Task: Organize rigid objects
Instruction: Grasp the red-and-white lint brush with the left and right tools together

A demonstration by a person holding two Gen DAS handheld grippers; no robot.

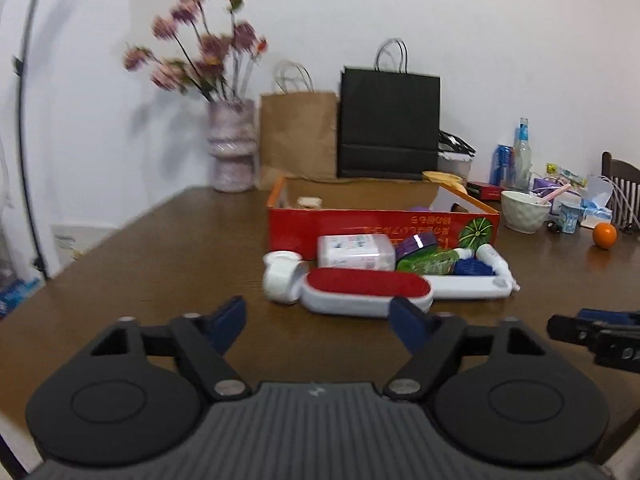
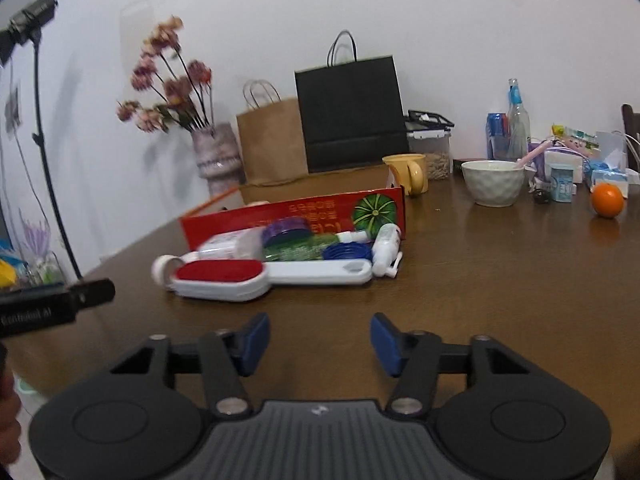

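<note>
The open red cardboard box (image 1: 360,224) holds a small pale object (image 1: 309,201), too blurred to identify. Left gripper (image 1: 320,322) and right gripper (image 2: 319,340) hover over the brown wooden table (image 1: 160,248), jaws apart, grasping nothing

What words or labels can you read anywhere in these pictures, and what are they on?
"...AI", after a blurred word: white print on the left tool, seen from the right wrist.
Red box: orange print beside a watermelon picture, upside down in the left wrist view, too blurred to read.
Small blue carton: lettering too small.
Blue can: label blurred.
White case: print blurred.
</note>
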